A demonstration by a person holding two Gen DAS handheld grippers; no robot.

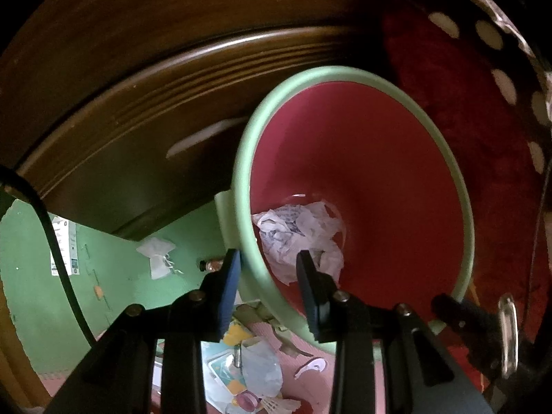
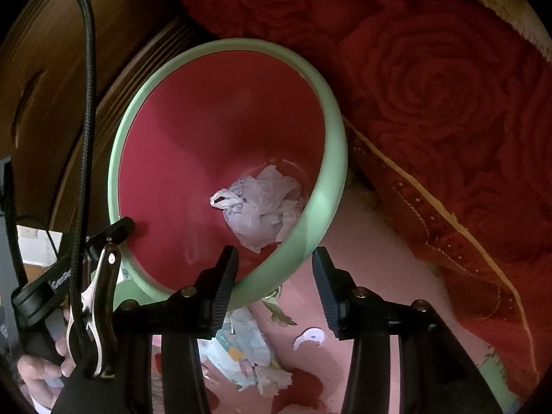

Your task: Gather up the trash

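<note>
Both tongs point steeply down over a bin [image 1: 348, 79] with a pale green rim and red inside, standing on the floor against dark wooden furniture [image 1: 145, 110] and beside a red rose-patterned blanket [image 2: 431, 79]. Left tongs [image 1: 269, 265]: jaws apart, straddling the near-left rim of the bin, one finger outside the wall and one over the inside; nothing gripped, pads not seen pressing the rim. Right tongs [image 2: 276, 262]: jaws apart, straddling the near-right rim likewise, left finger over the inside, right finger outside; nothing held. Trash already collected: crumpled white paper [image 1: 300, 234] with grey print lies at the bottom of the bin, also clear in the right view [image 2: 258, 203]. Uncollected litter on the floor: a white wrapper [image 1: 157, 255] on the green mat [image 1: 31, 276] left of the bin; a small bottle-like item [image 1: 210, 264] just beside the left finger, too small to identify; a pile of pale blue and yellow packaging [image 2: 241, 355] on the pink mat [image 2: 372, 352] below the bin, between the fingers of each view; a white crescent scrap [image 2: 308, 338] near it; torn greenish bits [image 2: 279, 314] close to the bin's base. A black cable [image 2: 84, 110] and a metal clip [image 2: 103, 310] cross the left of the right view, and a hand [image 2: 38, 376] shows at the lower left.
</note>
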